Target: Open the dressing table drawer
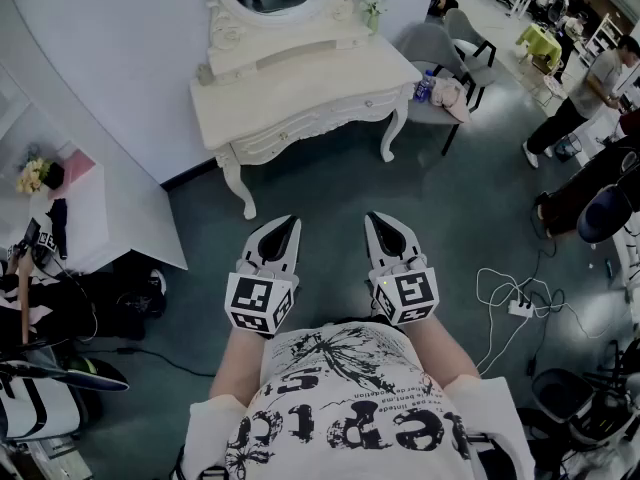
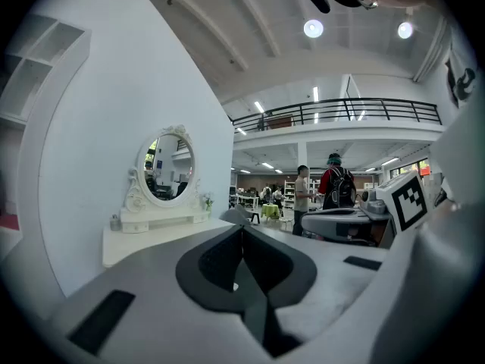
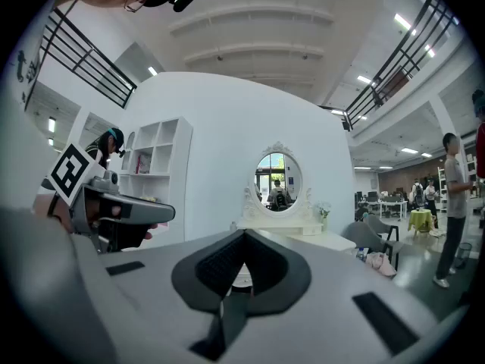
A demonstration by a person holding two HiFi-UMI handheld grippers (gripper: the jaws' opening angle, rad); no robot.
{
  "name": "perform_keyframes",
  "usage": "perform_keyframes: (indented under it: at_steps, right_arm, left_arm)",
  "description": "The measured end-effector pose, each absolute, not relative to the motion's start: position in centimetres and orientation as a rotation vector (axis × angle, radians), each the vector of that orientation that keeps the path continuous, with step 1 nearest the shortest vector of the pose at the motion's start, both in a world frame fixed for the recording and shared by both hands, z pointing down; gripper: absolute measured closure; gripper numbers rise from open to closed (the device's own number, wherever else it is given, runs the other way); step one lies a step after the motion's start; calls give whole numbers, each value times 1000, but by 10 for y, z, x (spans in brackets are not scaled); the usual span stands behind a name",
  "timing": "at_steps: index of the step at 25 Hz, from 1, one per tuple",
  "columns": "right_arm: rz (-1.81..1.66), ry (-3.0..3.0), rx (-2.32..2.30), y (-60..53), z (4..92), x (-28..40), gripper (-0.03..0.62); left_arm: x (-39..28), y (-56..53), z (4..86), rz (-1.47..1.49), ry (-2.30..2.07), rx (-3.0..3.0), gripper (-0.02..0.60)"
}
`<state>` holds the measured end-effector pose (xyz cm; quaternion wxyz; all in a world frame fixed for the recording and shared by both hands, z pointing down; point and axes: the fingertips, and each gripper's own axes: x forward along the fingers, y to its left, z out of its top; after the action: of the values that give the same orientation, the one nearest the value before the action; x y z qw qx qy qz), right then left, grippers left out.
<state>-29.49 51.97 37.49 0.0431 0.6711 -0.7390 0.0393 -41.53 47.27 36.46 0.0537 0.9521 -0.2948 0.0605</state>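
Closed and empty, left tool (image 1: 283, 226) and right tool (image 1: 381, 222) hover near; far counter's (image 1: 300, 80) drawer (image 1: 305, 131) probably slides lightly, best pulled by its front handle.

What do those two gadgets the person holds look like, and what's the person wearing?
The left gripper and right gripper are pale grey shells tapering to a point, with black ribbed pads inside. Each carries a cube of black-and-white square markers at the back. The person wears a white short-sleeved T-shirt with black print.
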Motion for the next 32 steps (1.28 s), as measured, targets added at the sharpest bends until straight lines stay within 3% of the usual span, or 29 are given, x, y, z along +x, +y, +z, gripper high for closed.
perform_keyframes:
  at_steps: [18, 32]
  right_arm:
    - [240, -2206, 2133, 506, 397, -264, 576]
    - [317, -2290, 2008, 399, 422, -155, 576]
  left_arm:
    - [-387, 455, 387, 223, -824, 2884, 561]
    - [-285, 361, 407, 273, -948, 2813, 561]
